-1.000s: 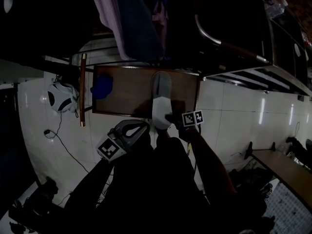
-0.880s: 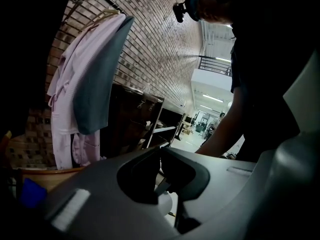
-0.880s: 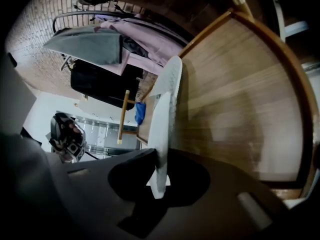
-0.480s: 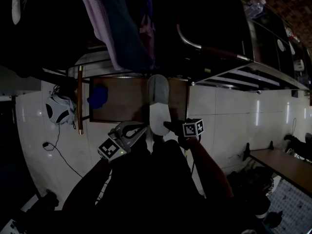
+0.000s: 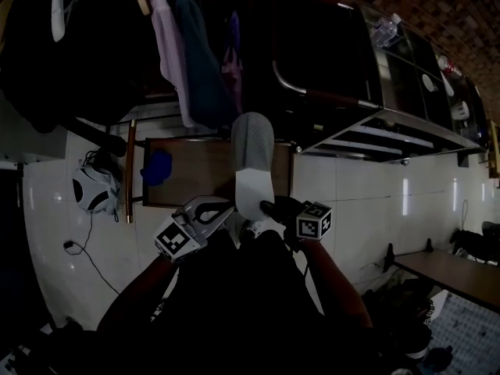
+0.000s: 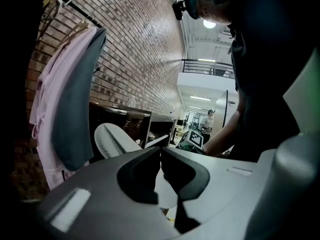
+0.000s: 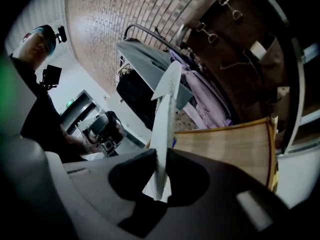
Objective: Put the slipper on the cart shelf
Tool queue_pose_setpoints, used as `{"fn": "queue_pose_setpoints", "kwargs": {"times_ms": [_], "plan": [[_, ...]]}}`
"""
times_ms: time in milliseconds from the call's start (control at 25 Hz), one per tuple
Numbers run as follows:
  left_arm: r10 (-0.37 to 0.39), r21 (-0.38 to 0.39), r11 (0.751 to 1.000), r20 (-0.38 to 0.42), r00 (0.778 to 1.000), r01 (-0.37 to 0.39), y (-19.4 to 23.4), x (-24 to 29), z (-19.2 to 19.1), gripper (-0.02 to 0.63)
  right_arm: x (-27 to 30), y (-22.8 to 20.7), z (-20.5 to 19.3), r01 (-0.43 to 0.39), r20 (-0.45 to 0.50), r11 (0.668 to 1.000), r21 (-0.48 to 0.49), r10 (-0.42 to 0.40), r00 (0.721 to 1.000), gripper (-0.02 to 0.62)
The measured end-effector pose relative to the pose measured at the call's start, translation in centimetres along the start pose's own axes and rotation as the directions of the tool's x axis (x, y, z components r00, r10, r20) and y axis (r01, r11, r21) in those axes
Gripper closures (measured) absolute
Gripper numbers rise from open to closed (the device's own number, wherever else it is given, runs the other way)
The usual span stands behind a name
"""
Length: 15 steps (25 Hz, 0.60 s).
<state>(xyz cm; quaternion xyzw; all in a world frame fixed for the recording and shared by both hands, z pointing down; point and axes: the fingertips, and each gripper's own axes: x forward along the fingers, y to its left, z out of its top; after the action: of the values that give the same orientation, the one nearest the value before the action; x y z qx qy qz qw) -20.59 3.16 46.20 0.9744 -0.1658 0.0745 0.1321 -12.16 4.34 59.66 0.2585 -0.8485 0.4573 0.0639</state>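
Note:
A grey and white slipper [image 5: 252, 158] hangs in the air over the front of the cart's wooden shelf [image 5: 195, 180], toe pointing away from me. My right gripper [image 5: 266, 207] is shut on its heel end. In the right gripper view the slipper's sole [image 7: 165, 109] stands edge-on, pinched between the jaws of the right gripper [image 7: 161, 169]. My left gripper [image 5: 223, 208] floats just left of the heel, apart from it. Seen in its own view, the left gripper [image 6: 161, 154] has its pads together with nothing between them, and the slipper [image 6: 116, 139] lies beyond.
A blue object [image 5: 158, 166] lies at the shelf's left end. Clothes [image 5: 183, 45] hang from a rail above the cart. A dark metal-framed cabinet [image 5: 351, 92] stands to the right. A white rounded object [image 5: 92, 191] and a cable lie on the tiled floor at left.
Both grippers have risen. The right one has lifted the slipper up off the shelf's front and rolled it, while the left stayed beside it.

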Motion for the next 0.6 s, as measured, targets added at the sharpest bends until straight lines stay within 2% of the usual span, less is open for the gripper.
{"fn": "queue_pose_setpoints", "kwargs": {"times_ms": [240, 320, 440, 600], "plan": [[-0.005, 0.034, 0.999, 0.029, 1.000, 0.004, -0.5, 0.2, 2.1, 0.595, -2.4, 3.9, 5.0, 0.042, 0.122, 0.982, -0.186, -0.019, 0.992, 0.533], [-0.010, 0.048, 0.999, 0.049, 0.999, 0.008, -0.5, 0.4, 2.9, 0.595, -3.2, 5.0, 6.9, 0.077, 0.176, 0.962, -0.261, -0.031, 0.984, 0.534], [-0.004, 0.026, 1.000, 0.081, 0.997, 0.002, -0.4, 0.5, 5.2, 0.595, -4.2, 7.0, 10.0, 0.137, 0.251, 0.924, -0.358, -0.047, 0.967, 0.534], [0.004, 0.044, 0.999, 0.098, 0.995, -0.008, 0.2, 1.1, 7.4, 0.595, -5.5, 10.5, 14.5, 0.198, 0.348, 0.881, -0.430, -0.041, 0.937, 0.534]]}}
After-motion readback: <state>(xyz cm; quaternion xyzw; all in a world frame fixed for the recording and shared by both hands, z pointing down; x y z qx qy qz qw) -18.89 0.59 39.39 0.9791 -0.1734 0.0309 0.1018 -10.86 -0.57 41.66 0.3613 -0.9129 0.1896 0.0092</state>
